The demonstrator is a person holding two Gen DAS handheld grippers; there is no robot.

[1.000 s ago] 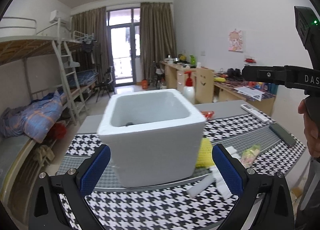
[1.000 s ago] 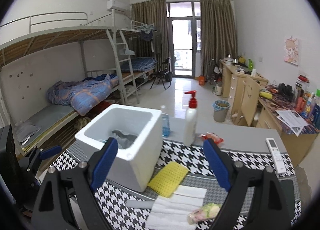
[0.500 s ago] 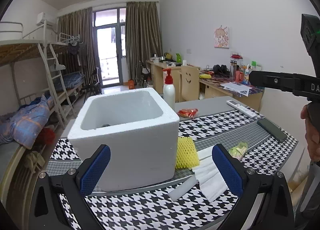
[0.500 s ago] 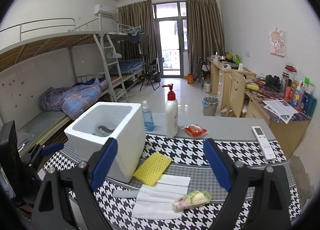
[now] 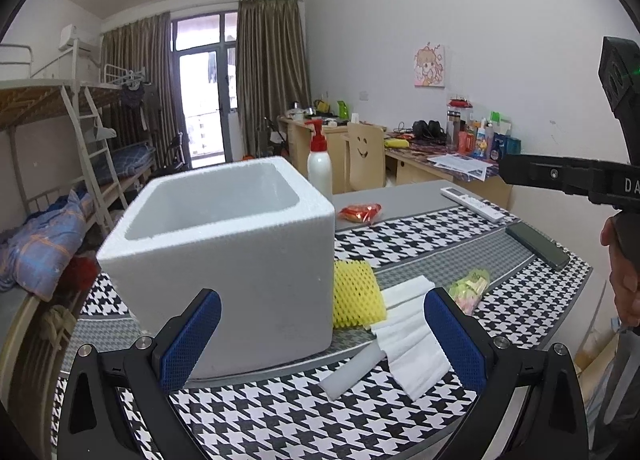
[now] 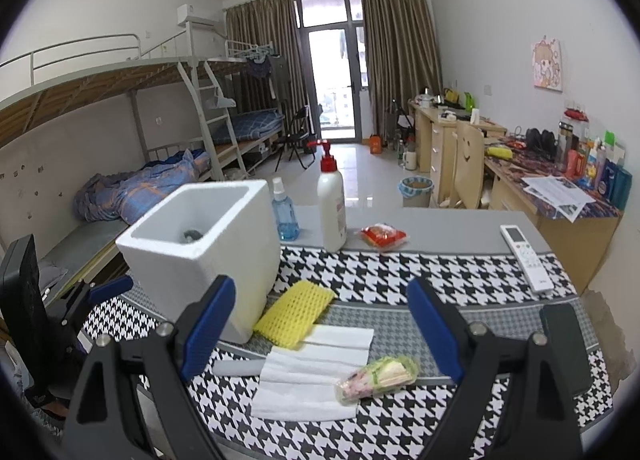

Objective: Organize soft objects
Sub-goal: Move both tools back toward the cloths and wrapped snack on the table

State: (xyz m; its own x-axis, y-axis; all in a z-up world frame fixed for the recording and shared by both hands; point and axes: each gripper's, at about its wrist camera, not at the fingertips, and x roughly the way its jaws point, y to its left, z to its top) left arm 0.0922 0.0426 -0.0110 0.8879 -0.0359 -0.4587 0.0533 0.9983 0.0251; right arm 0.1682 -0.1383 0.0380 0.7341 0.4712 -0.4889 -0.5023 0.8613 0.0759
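With both tools held above the near table edge, each has its jaws spread wide and holds nothing. The right gripper [image 6: 322, 324] looks down on the loose soft items. Nearest to it lies the green wrap [image 6: 378, 378], resting on the lower right corner of the white sheets [image 6: 316, 372]. The wrap's long axis runs roughly crosswise to the fingers, tilted up to the right, and it sits between the two pads, slightly toward the right one. A grey foam strip [image 6: 238, 367] lies against the left edge of the sheets. Just beyond, the yellow net [image 6: 296, 312] leans against the box [image 6: 200, 256] at its near right corner.

The left gripper [image 5: 322, 340] faces the box wall; the soft items lie to its right, the strip and sheets near its right pad.

Judgement: the right gripper is the nearer and better aligned for the wrap; a straight descent should bracket it across its short axis. The box stands left of the items, open side up, with a dark object visible inside.

Farther back stand a pump bottle [image 6: 331, 207], a blue bottle [image 6: 285, 215], a red packet [image 6: 384, 236], a remote [image 6: 526, 258] and a phone [image 6: 564, 344].
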